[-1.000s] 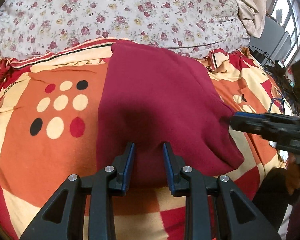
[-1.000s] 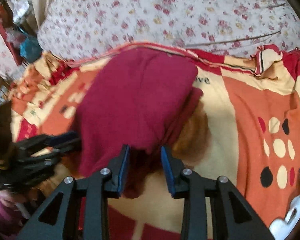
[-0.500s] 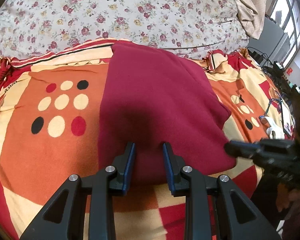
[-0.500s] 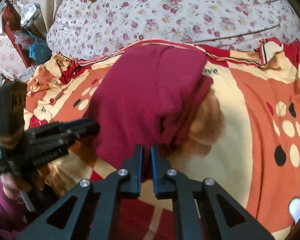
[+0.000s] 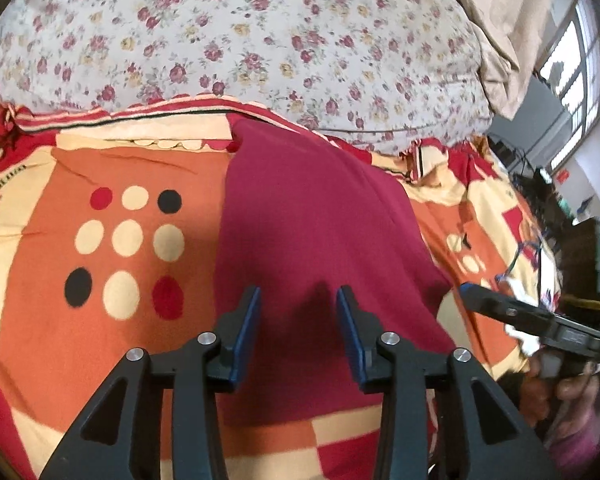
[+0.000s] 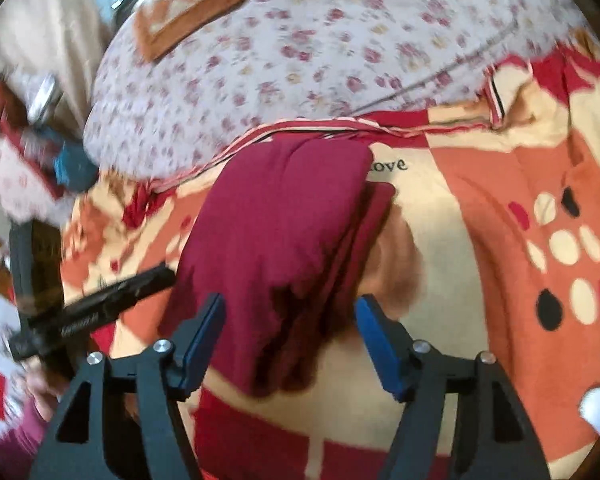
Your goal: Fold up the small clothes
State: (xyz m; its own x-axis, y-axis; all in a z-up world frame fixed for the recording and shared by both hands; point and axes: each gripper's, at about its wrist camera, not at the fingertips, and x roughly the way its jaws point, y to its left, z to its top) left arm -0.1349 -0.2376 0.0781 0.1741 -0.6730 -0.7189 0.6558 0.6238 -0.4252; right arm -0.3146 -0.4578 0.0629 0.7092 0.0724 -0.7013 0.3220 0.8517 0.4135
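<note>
Maroon garment (image 5: pixel 320 232) lies folded on the orange-and-cream patterned blanket (image 5: pixel 112 312), near the floral quilt (image 5: pixel 236 40). Left gripper (image 5: pixel 298 320) hovers level over its near edge, jaws spread, empty. Right gripper (image 6: pixel 290 336) points at its near end, jaws wide apart.

Ahead of your right hand-held gripper (image 6: pixel 290 334), just past the far right corner of the maroon garment (image 6: pixel 284 236), the blanket (image 6: pixel 480 240) carries the word "Love" (image 6: pixel 389 166) in dark letters on a cream patch; its first letter is partly hidden by the cloth's edge. To the left of that hand-held gripper, the body of your left hand-held gripper (image 6: pixel 100 304) bears pale lettering along its side, too blurred to read. In the left wrist view, a few dark letters sit on the blanket's cream strip far off to the left (image 5: pixel 12 170), too distorted to make out.
</note>
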